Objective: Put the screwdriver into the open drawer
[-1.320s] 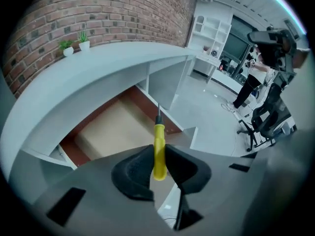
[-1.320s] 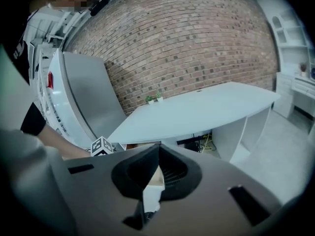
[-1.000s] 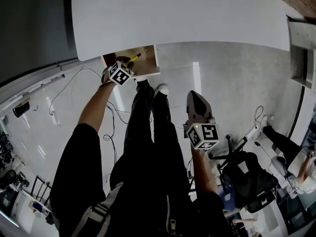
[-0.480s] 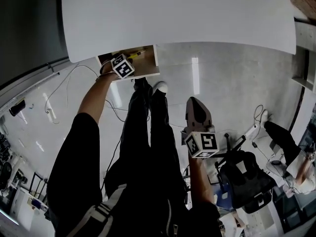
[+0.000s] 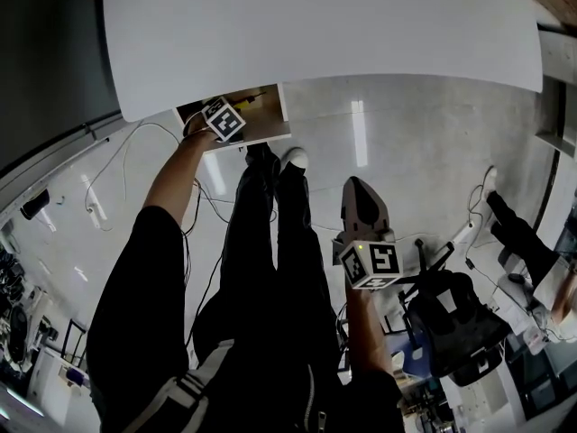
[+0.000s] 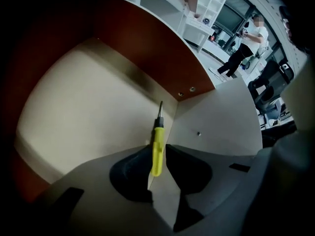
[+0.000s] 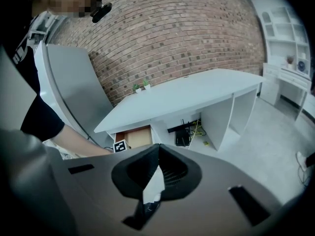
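The yellow-handled screwdriver (image 6: 157, 146) sits between the jaws of my left gripper (image 6: 158, 151), which is shut on its handle. Its metal tip points down at the pale wooden floor of the open drawer (image 6: 83, 107). In the head view the left gripper (image 5: 233, 108) reaches into the drawer (image 5: 270, 132) under the white desk, and the screwdriver (image 5: 247, 100) shows just past the marker cube. My right gripper (image 5: 361, 198) hangs over the floor beside my legs, shut and holding nothing. In the right gripper view, its jaws (image 7: 158, 149) meet at the tips, with the drawer (image 7: 134, 135) far off.
The white desk (image 5: 315, 25) overhangs the drawer. My shoes (image 5: 290, 159) stand just in front of it. Cables (image 5: 135, 152) trail on the floor at the left. A black office chair (image 5: 451, 323) and another person's leg (image 5: 518, 246) are at the right.
My left gripper has sunk into the drawer with the screwdriver still in its jaws. The right gripper has stayed where it was.
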`<state>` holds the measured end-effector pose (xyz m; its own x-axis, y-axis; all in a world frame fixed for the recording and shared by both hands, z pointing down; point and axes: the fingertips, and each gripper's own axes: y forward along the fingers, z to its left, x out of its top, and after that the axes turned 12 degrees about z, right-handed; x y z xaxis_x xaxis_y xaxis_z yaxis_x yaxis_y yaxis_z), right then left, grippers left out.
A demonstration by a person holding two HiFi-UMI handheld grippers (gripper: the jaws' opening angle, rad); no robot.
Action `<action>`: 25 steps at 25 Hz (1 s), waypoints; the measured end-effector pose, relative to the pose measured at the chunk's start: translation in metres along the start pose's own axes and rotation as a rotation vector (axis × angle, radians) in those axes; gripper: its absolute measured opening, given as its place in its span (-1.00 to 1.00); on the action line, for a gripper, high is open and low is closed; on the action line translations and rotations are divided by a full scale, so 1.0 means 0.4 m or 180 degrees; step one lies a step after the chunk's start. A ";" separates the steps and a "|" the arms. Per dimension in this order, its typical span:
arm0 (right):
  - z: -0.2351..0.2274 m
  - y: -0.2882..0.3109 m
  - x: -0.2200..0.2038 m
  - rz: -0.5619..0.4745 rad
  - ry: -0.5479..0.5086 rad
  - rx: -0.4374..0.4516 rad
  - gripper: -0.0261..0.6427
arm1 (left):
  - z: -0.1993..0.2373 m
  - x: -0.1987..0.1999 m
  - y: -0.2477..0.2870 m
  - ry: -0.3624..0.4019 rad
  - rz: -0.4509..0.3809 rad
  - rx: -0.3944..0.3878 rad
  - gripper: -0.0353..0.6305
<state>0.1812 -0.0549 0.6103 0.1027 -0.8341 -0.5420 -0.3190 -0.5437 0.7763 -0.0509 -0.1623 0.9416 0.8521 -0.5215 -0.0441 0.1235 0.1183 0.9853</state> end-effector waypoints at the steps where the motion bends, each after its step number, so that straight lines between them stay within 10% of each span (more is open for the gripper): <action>1: 0.000 0.001 0.001 0.0003 0.0015 0.0000 -0.93 | 0.001 0.000 0.002 -0.0040 -0.0007 -0.0020 -0.60; 15: 0.076 -0.005 0.061 -0.0017 -0.0340 0.0171 -0.92 | -0.045 0.013 -0.264 -0.0593 -0.0810 0.0201 -0.73; 25: 0.148 -0.031 0.217 -0.0283 -0.0673 0.0409 -0.92 | -0.104 -0.058 -0.584 -0.1733 -0.1586 0.0358 -0.80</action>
<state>0.1385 -0.1150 0.5345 -0.0593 -0.7381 -0.6721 -0.4360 -0.5866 0.6826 -0.0783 -0.1428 0.7056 0.3328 -0.8390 -0.4305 0.3515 -0.3133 0.8822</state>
